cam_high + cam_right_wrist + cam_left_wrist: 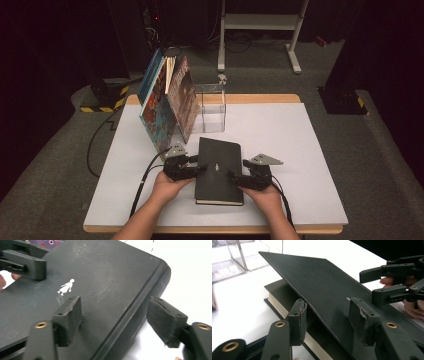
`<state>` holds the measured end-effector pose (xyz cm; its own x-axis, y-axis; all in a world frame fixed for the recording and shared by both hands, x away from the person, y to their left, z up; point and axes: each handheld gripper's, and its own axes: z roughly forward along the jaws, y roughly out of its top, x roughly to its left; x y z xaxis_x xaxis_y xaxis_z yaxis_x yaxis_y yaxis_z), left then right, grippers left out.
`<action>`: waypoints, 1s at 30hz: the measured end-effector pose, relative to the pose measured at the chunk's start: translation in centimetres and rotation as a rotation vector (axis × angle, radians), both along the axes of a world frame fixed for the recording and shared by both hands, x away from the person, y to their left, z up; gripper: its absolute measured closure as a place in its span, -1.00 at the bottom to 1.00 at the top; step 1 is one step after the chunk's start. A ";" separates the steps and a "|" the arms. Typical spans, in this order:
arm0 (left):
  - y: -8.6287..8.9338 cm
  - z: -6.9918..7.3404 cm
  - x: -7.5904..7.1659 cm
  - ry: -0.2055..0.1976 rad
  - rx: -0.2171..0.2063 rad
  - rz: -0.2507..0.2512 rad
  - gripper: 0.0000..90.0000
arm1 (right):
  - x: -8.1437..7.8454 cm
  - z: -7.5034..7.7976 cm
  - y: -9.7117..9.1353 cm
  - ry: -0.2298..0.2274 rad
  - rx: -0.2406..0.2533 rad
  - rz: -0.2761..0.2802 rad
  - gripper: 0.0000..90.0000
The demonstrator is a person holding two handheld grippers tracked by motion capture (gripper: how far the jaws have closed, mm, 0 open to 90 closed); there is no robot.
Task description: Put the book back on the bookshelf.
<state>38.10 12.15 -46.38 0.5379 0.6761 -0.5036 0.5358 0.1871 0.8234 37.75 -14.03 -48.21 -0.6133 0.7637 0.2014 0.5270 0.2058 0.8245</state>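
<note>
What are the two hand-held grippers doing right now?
Left hand-held gripper: jaws around the black book's lifted cover; grip unclear.
Right hand-held gripper: open, straddling its spine edge.

White-topped table (280, 130) with wooden edges. Lying flat near the front: a black hardcover book (218, 172). Farther back: a clear plastic box (210, 107), with upright picture books (167, 102) leaning just beside it.
</note>
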 end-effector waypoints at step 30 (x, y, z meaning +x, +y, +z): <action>-0.5 1.7 -2.5 -0.254 0.018 -0.059 0.29 | 1.7 0.0 -1.0 0.123 0.158 0.028 -0.70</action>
